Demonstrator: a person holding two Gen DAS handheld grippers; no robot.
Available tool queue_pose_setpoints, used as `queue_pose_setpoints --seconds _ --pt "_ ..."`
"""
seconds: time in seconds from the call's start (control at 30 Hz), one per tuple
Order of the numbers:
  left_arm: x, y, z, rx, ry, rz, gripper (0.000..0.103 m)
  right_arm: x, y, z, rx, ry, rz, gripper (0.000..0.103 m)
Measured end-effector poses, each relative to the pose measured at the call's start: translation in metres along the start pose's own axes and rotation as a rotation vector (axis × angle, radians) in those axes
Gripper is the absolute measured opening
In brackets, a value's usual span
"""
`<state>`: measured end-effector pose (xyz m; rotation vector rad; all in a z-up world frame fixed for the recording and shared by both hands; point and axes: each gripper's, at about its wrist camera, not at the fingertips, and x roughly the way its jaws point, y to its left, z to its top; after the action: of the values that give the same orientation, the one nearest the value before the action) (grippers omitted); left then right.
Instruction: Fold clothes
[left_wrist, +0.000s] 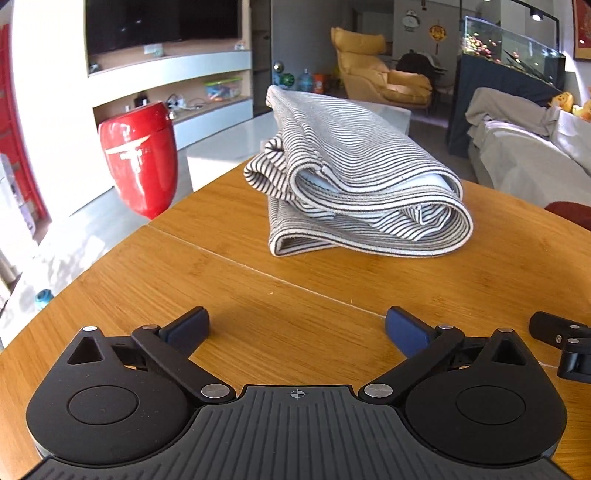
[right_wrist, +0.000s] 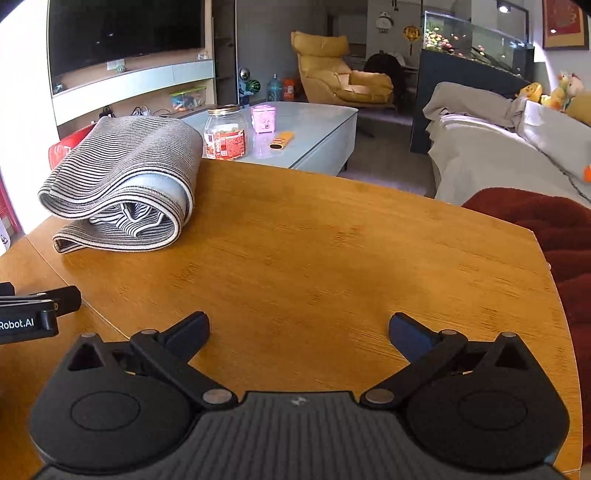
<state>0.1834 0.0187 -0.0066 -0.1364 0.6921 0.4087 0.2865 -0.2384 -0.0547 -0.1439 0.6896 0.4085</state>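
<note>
A grey-and-white striped garment (left_wrist: 354, 177) lies folded in a thick bundle on the wooden table (left_wrist: 258, 295), with its rolled edges facing me. In the right wrist view the same garment (right_wrist: 125, 184) sits at the table's far left. My left gripper (left_wrist: 297, 326) hovers over bare wood, well short of the bundle, jaws spread wide with nothing between them. My right gripper (right_wrist: 299, 332) is likewise open and empty over the table (right_wrist: 314, 240), to the right of the garment. Each gripper shows at the edge of the other's view.
A red vase (left_wrist: 142, 162) stands on the floor left of the table. Beyond the far edge is a low white coffee table (right_wrist: 317, 125) with a jar (right_wrist: 226, 133), a pink box (right_wrist: 263, 118) and a remote. A dark red cushion (right_wrist: 554, 236) borders the table's right side.
</note>
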Motion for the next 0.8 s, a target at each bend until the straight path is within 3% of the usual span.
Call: queue_pose_setpoints --seconds 0.8 --pt "0.0014 -0.0042 0.0010 -0.013 0.001 0.008 0.103 0.0009 0.0030 0.0008 0.017 -0.001 -0.023 0.103"
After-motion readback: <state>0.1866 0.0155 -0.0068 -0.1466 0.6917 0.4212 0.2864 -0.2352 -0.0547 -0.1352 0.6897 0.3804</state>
